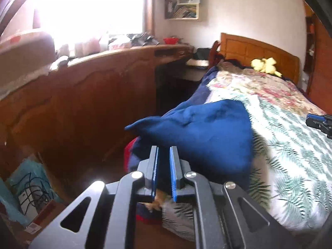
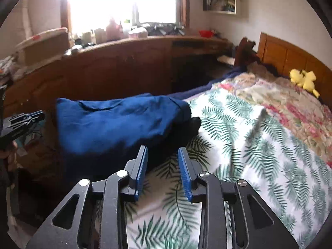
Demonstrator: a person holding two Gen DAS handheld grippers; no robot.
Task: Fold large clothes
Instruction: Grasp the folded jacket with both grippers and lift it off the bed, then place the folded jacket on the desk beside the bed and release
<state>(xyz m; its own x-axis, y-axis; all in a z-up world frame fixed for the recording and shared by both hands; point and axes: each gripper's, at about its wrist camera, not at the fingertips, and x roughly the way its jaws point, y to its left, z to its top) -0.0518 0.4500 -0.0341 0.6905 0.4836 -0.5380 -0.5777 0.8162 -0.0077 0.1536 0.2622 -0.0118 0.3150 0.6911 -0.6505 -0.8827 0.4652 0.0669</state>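
A dark blue garment (image 1: 203, 128) lies bunched at the near left corner of the bed, partly hanging over the edge. In the right wrist view the garment (image 2: 116, 120) is blurred. My left gripper (image 1: 164, 148) sits right at its near hem, jaws almost together. Only dark cloth shows in the slit, and I cannot tell whether a fold is pinched there. My right gripper (image 2: 162, 151) is open over the leaf-print bedcover (image 2: 249, 134), with nothing between its pads and the garment's shadowed edge just ahead. Each gripper shows in the other view: the right gripper (image 1: 319, 122), the left gripper (image 2: 27, 120).
A long wooden cabinet (image 1: 83, 103) with a cluttered top runs along the left of the bed under a bright window. A yellow plush toy (image 1: 265, 64) lies by the wooden headboard (image 1: 259, 49). Cables and a box (image 1: 31, 186) sit on the floor at lower left.
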